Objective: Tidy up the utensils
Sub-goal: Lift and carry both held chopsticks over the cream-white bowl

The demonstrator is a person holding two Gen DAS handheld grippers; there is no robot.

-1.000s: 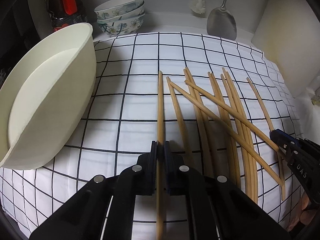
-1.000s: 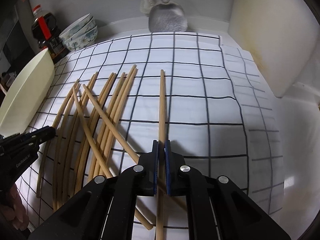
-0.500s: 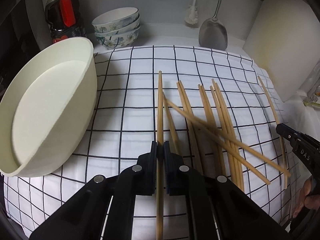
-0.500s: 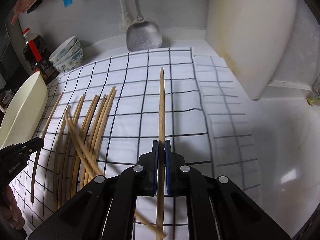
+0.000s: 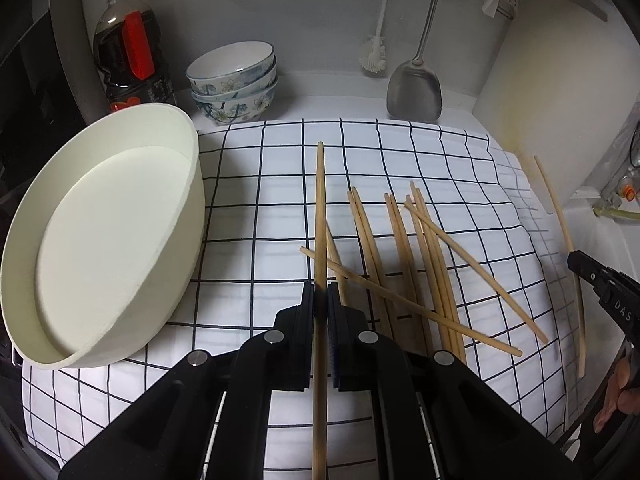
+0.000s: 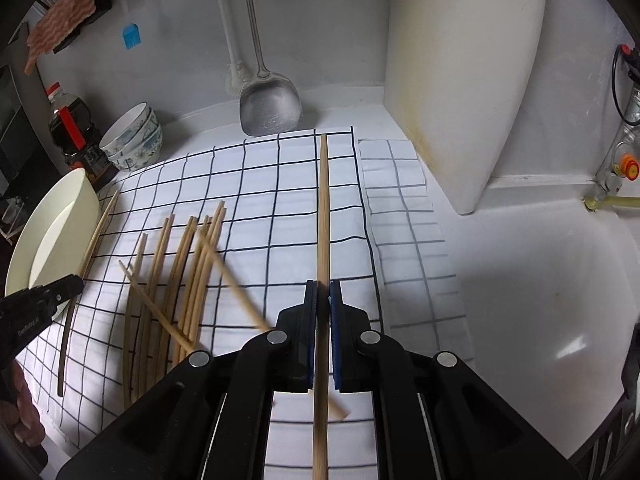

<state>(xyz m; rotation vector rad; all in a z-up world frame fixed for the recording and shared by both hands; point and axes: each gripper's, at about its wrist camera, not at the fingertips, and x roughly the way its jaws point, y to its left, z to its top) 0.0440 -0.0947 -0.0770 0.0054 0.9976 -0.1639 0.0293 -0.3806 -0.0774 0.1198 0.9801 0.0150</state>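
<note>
Left gripper (image 5: 320,305) pinching a chopstick (image 5: 319,216) lengthwise, cream tub (image 5: 100,236) just left (right gripper (image 6: 322,300) pinches another).

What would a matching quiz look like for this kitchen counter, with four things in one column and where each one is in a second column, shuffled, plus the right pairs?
Column one:
1. cream tub
2. stacked floral bowls
3. metal spatula
4. loose chopsticks

Column two:
A. propped against the back wall, blade down
B. lying scattered on the checked cloth
C. tilted on its side at the cloth's left edge
D. behind the cloth, next to the dark sauce bottle

Pairs: 1-C, 2-D, 3-A, 4-B
</note>
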